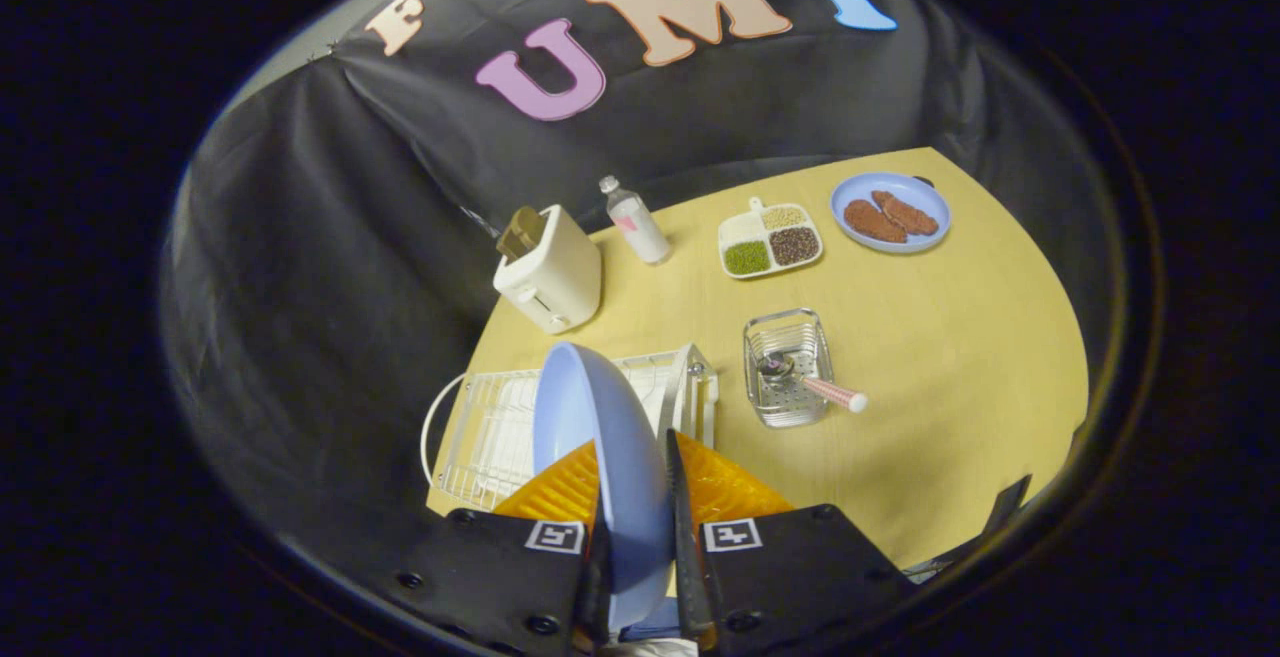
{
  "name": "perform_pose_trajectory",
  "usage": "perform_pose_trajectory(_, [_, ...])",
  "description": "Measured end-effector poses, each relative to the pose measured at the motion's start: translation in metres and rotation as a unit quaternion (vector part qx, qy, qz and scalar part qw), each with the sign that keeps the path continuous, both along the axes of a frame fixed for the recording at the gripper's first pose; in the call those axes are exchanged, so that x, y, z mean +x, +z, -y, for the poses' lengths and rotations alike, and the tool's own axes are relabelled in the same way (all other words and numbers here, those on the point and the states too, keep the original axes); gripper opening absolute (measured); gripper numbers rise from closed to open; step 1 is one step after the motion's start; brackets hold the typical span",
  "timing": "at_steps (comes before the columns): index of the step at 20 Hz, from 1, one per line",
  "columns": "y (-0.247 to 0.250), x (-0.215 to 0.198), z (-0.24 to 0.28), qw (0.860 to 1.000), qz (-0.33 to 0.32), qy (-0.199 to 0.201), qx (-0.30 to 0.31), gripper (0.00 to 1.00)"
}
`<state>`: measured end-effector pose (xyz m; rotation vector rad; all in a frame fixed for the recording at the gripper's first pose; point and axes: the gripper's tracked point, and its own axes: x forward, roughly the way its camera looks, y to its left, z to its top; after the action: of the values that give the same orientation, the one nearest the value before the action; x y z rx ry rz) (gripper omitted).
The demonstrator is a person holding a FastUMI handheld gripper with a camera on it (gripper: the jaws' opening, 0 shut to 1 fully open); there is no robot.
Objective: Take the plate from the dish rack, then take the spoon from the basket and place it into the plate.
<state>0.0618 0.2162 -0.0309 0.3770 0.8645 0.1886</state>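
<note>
A pale blue plate stands on edge between my fingers, and my gripper is shut on its rim, holding it over the white wire dish rack. To the right of the rack, beyond my fingers, a small metal basket holds a spoon with a pink handle that sticks out over the basket's right rim. Whether the plate still touches the rack is hidden behind the fingers.
On the yellow table stand a cream toaster, a small bottle, a white divided tray of grains, and a blue plate with brown food at the far side. The table's left edge runs close beside the rack.
</note>
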Motion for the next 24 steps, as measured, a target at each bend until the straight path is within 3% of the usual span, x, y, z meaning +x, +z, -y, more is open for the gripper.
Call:
perform_pose_trajectory(5, [-0.003,-0.056,0.048,0.996,0.042,-0.027,0.079,0.29])
perform_pose_trajectory(12, [-0.054,-0.102,0.126,0.989,0.056,-0.097,0.095,0.29])
perform_pose_trajectory(19, [-0.118,-0.101,0.171,0.981,0.025,-0.160,0.110,0.29])
perform_pose_trajectory(24, [-0.153,-0.088,0.178,0.976,-0.005,-0.182,0.118,0.29])
